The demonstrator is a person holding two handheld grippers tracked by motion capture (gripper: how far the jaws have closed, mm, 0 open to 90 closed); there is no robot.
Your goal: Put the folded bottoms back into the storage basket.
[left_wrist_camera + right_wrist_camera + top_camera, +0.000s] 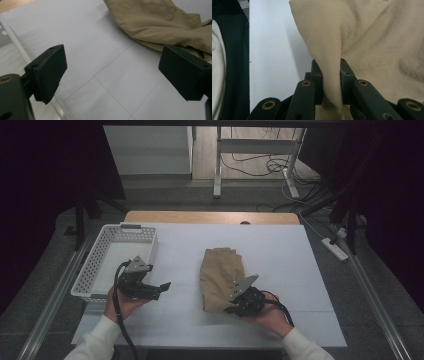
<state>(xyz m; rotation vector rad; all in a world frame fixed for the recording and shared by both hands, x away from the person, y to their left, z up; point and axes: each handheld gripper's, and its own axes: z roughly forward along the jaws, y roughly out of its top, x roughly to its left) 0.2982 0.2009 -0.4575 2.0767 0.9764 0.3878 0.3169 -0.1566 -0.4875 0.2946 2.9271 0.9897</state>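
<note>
Nearest, the right gripper [231,309] pinches a fold of the tan cloth [220,275] at the cloth's near edge; in the right gripper view its jaws are clamped tight on a bunched ridge of the fabric [332,75]. Left of it, the left gripper [161,289] hovers over bare table [300,270], jaws spread wide with nothing between them, the cloth [160,22] lying just beyond them. The cloth sits crumpled near mid-table. Farther left, a white basket [100,255] rests along the table's left edge.
</note>
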